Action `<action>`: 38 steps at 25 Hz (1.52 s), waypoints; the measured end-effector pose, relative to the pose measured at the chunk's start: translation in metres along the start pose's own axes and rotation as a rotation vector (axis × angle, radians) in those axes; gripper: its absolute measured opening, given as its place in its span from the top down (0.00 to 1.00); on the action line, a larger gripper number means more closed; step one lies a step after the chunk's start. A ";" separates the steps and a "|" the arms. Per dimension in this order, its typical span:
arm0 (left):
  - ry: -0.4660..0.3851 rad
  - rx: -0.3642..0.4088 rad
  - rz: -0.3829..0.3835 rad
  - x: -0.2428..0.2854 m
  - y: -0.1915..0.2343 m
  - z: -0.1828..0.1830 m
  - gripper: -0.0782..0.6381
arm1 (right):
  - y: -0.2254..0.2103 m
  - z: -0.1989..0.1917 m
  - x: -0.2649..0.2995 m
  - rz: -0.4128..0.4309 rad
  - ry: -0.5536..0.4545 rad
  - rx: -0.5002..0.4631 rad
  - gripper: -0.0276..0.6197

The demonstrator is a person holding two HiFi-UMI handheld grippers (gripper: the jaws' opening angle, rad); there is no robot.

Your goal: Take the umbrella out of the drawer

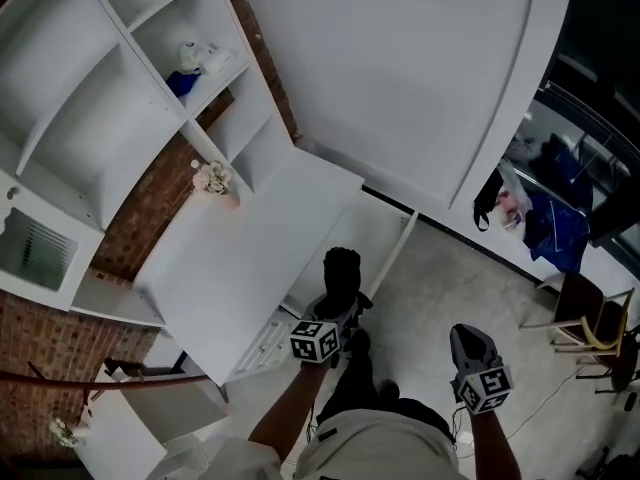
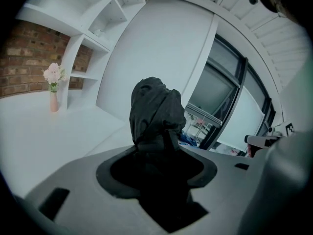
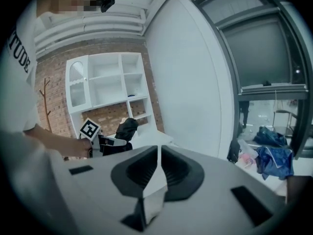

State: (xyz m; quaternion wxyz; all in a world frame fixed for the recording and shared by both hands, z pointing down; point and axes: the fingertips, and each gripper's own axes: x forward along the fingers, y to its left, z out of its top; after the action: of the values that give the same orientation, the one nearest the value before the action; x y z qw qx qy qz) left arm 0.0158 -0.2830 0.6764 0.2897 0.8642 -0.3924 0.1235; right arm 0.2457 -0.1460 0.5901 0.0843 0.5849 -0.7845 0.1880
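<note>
A black folded umbrella (image 1: 342, 268) sticks up out of my left gripper (image 1: 338, 303), which is shut on its lower end, above the near edge of the white desk top (image 1: 230, 268). In the left gripper view the umbrella (image 2: 156, 111) rises upright from between the jaws of that gripper (image 2: 156, 151), and its bunched fabric hides the pads. My right gripper (image 1: 468, 336) hangs to the right over the pale floor, apart from the umbrella. Its jaws meet in the right gripper view (image 3: 159, 153) with nothing between them. That view also catches the umbrella (image 3: 127, 129) at the left. White drawer fronts (image 1: 262, 343) show under the desk edge.
A pink vase of flowers (image 1: 215, 180) stands at the desk's far corner below white shelving (image 1: 120, 98). A curved white wall (image 1: 400, 68) runs behind. A black bag (image 1: 487, 203), blue cloth (image 1: 555, 223) and a chair (image 1: 590, 318) lie to the right.
</note>
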 end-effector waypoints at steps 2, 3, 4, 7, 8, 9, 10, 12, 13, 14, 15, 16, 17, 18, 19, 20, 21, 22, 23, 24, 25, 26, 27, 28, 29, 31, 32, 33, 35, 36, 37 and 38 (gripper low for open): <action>-0.030 0.005 -0.006 -0.017 -0.014 0.003 0.56 | 0.005 -0.002 -0.010 0.014 -0.007 -0.007 0.90; -0.044 0.007 -0.009 -0.026 -0.020 0.003 0.56 | 0.008 -0.002 -0.016 0.020 -0.012 -0.012 0.90; -0.057 0.008 -0.011 -0.034 -0.027 0.004 0.56 | 0.011 -0.003 -0.022 0.026 -0.017 -0.018 0.90; -0.093 0.001 -0.014 -0.060 -0.045 0.002 0.56 | 0.017 -0.005 -0.039 0.038 -0.022 -0.039 0.90; -0.103 0.000 -0.012 -0.069 -0.050 0.001 0.56 | 0.018 -0.007 -0.045 0.041 -0.018 -0.044 0.90; -0.113 0.001 -0.009 -0.078 -0.055 0.001 0.56 | 0.019 -0.008 -0.050 0.044 -0.014 -0.050 0.90; -0.121 0.003 -0.005 -0.087 -0.059 0.000 0.56 | 0.021 -0.009 -0.054 0.047 -0.011 -0.054 0.90; -0.135 0.005 0.006 -0.106 -0.067 -0.002 0.56 | 0.022 -0.009 -0.062 0.055 -0.003 -0.061 0.90; -0.141 0.004 0.012 -0.115 -0.070 -0.003 0.56 | 0.023 -0.009 -0.065 0.058 0.000 -0.064 0.90; -0.148 0.002 0.018 -0.125 -0.072 -0.003 0.56 | 0.025 -0.008 -0.068 0.061 0.002 -0.067 0.90; -0.154 0.001 0.023 -0.134 -0.074 -0.004 0.56 | 0.027 -0.006 -0.070 0.065 0.004 -0.071 0.90; -0.160 0.000 0.028 -0.144 -0.075 -0.004 0.56 | 0.030 -0.005 -0.071 0.069 0.007 -0.077 0.90; -0.165 -0.001 0.032 -0.153 -0.075 -0.004 0.56 | 0.034 -0.004 -0.072 0.073 0.011 -0.083 0.90; -0.170 -0.003 0.037 -0.162 -0.076 -0.004 0.56 | 0.038 -0.004 -0.074 0.077 0.018 -0.088 0.90; -0.175 -0.005 0.041 -0.171 -0.075 -0.004 0.56 | 0.042 -0.004 -0.075 0.080 0.024 -0.093 0.90; -0.181 -0.005 0.045 -0.180 -0.075 -0.004 0.56 | 0.046 -0.004 -0.076 0.081 0.028 -0.097 0.90; -0.186 -0.002 0.048 -0.189 -0.074 -0.003 0.56 | 0.052 -0.003 -0.077 0.083 0.028 -0.101 0.90; -0.193 0.001 0.051 -0.198 -0.072 -0.001 0.56 | 0.058 -0.002 -0.077 0.084 0.025 -0.106 0.90; -0.200 0.004 0.053 -0.207 -0.070 0.001 0.56 | 0.065 0.000 -0.078 0.085 0.019 -0.112 0.90; -0.208 0.008 0.056 -0.216 -0.068 0.003 0.56 | 0.072 0.003 -0.078 0.087 0.011 -0.117 0.90; -0.216 0.012 0.057 -0.225 -0.065 0.006 0.56 | 0.079 0.006 -0.078 0.088 0.003 -0.121 0.90; -0.223 0.017 0.056 -0.234 -0.063 0.008 0.56 | 0.086 0.009 -0.078 0.088 -0.007 -0.123 0.90; -0.231 0.022 0.053 -0.242 -0.061 0.011 0.56 | 0.093 0.013 -0.078 0.088 -0.017 -0.124 0.90; -0.237 0.027 0.049 -0.251 -0.059 0.013 0.56 | 0.100 0.016 -0.079 0.085 -0.030 -0.126 0.90; -0.243 0.034 0.044 -0.259 -0.058 0.015 0.56 | 0.106 0.019 -0.080 0.082 -0.046 -0.127 0.90; -0.256 0.050 0.033 -0.276 -0.056 0.020 0.56 | 0.119 0.028 -0.082 0.072 -0.086 -0.131 0.90; -0.262 0.059 0.029 -0.284 -0.054 0.022 0.56 | 0.126 0.032 -0.084 0.068 -0.105 -0.133 0.90; -0.267 0.066 0.025 -0.291 -0.052 0.023 0.56 | 0.131 0.036 -0.086 0.064 -0.122 -0.134 0.90; -0.276 0.076 0.018 -0.304 -0.048 0.027 0.56 | 0.141 0.043 -0.091 0.055 -0.147 -0.137 0.90; -0.281 0.081 0.016 -0.310 -0.045 0.029 0.56 | 0.145 0.045 -0.093 0.050 -0.156 -0.141 0.90; -0.287 0.087 0.016 -0.316 -0.041 0.030 0.56 | 0.149 0.047 -0.094 0.046 -0.163 -0.147 0.90; -0.294 0.093 0.018 -0.322 -0.038 0.032 0.56 | 0.152 0.049 -0.095 0.043 -0.168 -0.153 0.90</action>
State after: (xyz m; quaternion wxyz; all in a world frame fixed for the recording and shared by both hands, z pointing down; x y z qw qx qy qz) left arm -0.1695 -0.0869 0.4932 0.1878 0.8819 -0.4320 0.0163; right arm 0.1341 -0.0441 0.4819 0.0586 0.5737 -0.8131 0.0795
